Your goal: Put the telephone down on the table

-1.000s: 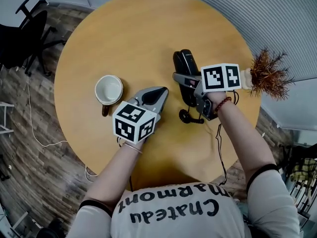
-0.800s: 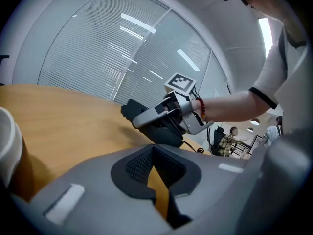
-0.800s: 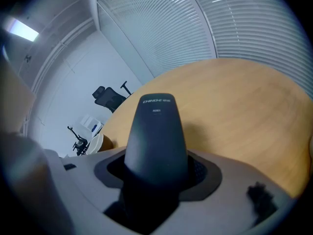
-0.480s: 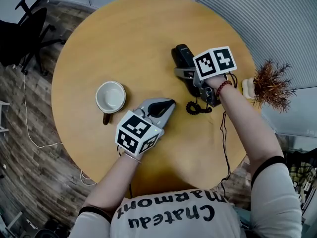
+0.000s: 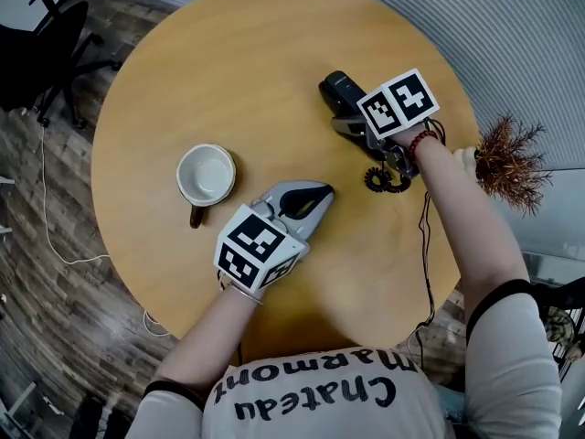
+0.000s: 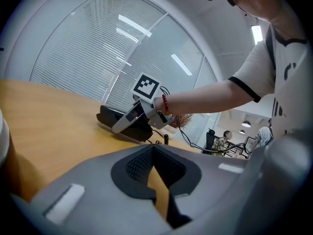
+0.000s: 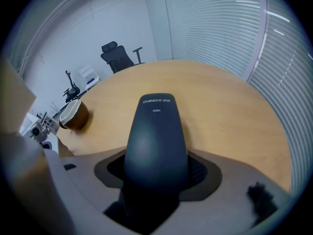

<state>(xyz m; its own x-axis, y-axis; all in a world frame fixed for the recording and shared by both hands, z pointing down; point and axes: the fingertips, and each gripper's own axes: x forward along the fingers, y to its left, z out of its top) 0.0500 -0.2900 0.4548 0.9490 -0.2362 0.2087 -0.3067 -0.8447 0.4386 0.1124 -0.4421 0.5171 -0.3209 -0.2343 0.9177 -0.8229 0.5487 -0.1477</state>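
Right gripper [image 7: 155,180]: clamped across the near end of the black telephone [image 7: 155,141], jaws spread wide round its body.
Telephone position: over the right half of the worktop [image 5: 228,71], low; whether its far end touches the surface is not clear.
Long axis: runs straight out from the jaws, away from the person, sloping down toward the wood.
Left gripper [image 5: 315,195]: jaws together, empty, near the mug [image 5: 205,174], well apart from the telephone.
Coming move: probably lowering the held end flat, then letting go; the coiled cord [image 5: 384,181] lies beside the wrist.

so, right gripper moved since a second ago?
Yes. Against the mug, the right gripper with the handset has shifted up-frame, toward the far edge of the table.
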